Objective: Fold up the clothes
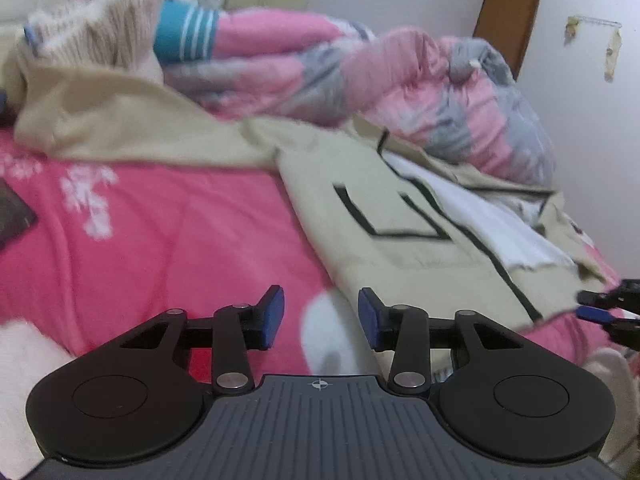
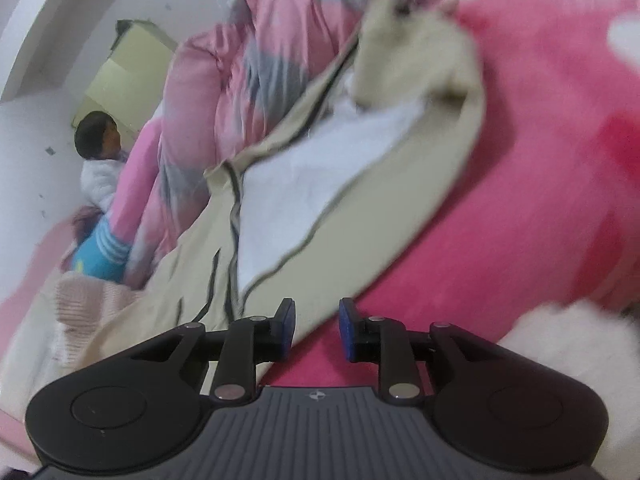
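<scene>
Beige jacket (image 1: pixel 400 232) w/ dark trim is sprawled on the pink bedspread (image 1: pixel 160 220), front flapped open so the white lining shows, far edge running up against the pink/grey duvet (image 1: pixel 420 92). Not a neat fold as it lies, tho can't tell what stage this is. Imo for a clean fold: pinch the near hem at both corners, keep the cloth taut, lift evenly.

Left gripper (image 1: pixel 321 318) is spread wide, nothing between the pads, hovering at the jacket's near left edge. Right gripper (image 2: pixel 317 330) is spread too, empty, the hem just beyond its tips.
</scene>
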Motion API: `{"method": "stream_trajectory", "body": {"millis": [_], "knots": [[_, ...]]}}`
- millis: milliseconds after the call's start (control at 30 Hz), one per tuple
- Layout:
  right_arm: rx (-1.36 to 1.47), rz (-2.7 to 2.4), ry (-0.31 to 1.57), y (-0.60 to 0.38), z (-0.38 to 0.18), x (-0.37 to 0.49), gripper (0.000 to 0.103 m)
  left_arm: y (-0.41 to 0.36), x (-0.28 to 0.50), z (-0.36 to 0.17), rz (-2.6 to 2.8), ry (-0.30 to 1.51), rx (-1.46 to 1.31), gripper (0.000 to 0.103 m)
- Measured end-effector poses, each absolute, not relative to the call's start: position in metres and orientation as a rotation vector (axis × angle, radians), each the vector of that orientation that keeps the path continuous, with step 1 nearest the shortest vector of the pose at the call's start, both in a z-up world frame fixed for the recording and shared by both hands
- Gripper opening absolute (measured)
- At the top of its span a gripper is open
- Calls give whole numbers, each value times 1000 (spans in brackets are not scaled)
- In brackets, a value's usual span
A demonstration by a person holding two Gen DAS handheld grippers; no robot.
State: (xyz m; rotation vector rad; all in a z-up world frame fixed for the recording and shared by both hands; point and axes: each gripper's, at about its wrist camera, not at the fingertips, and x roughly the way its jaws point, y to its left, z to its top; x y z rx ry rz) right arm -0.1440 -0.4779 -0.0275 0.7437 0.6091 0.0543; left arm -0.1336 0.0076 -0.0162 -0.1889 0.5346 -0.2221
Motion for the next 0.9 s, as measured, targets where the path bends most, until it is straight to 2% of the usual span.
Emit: {"method": "stream_trajectory", "body": {"millis": [300,433,533,667,733,900], "knots": [[343,263,503,-398,3,-135,26,-36,-103,-22,-311,517,-145,41],[211,356,498,-361,-4,-126,26,-45,-98,-45,-296,555,-95,40],[109,351,570,-345,-32,-117,25,-47,-105,-51,-302,525,-52,41],[80,338,558,-341,-40,-121,25,-46,-107,-51,-314,516,-43,44],[109,327,588,-341,-33,-119,27,-46,-106,-50,-324,519,-49,49],[214,204,552,-364,-8,-118,55,-46,-107,-50,-347,524,-56,59]]}}
